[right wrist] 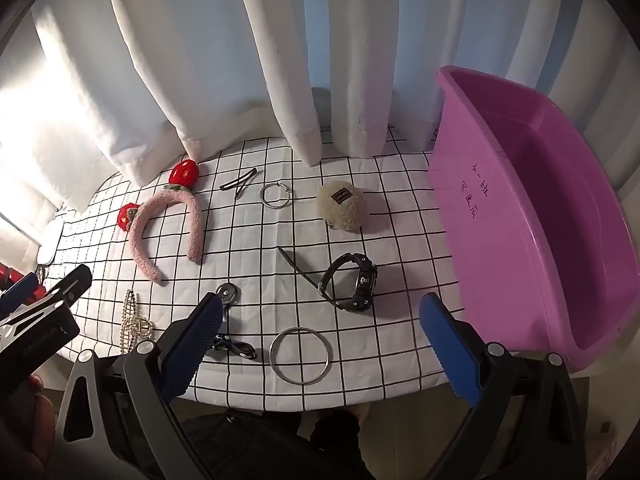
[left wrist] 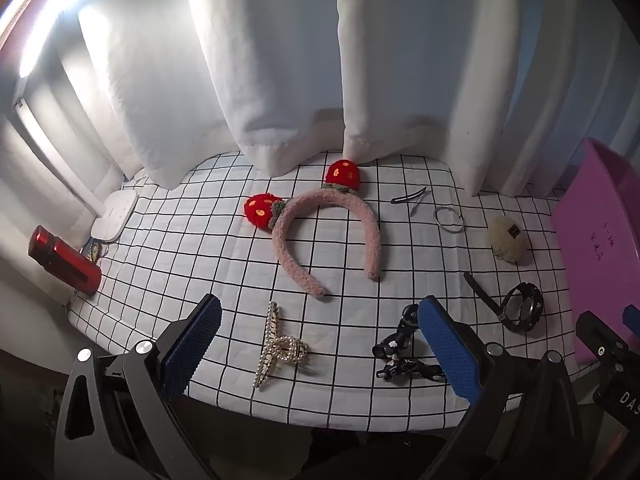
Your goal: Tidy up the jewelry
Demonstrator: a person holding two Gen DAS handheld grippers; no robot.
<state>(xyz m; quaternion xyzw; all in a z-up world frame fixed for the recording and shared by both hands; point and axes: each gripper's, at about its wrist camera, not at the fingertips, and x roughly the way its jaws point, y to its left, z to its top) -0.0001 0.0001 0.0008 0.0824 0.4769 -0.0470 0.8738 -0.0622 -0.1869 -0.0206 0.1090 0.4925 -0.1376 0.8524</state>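
Both grippers, left gripper [left wrist: 320, 340] and right gripper [right wrist: 320, 334], hover with jaws wide and empty over the checked worktop [right wrist: 400, 240]. The jewelry lies scattered there, the purple tub [right wrist: 540, 220] at the right. The thin bangle [right wrist: 300, 355] lies flat, so the fingers may slide over it or push it off the near edge.

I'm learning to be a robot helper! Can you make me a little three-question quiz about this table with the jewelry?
1. True or false: the pink headband already lies in the purple tub.
2. Which lies nearest the right gripper? A) hair clip B) large metal bangle C) fluffy pouch
3. What is the left gripper holding?

Key: 1. False, it lies on the checked cloth. 2. B. 3. Nothing; it is open.
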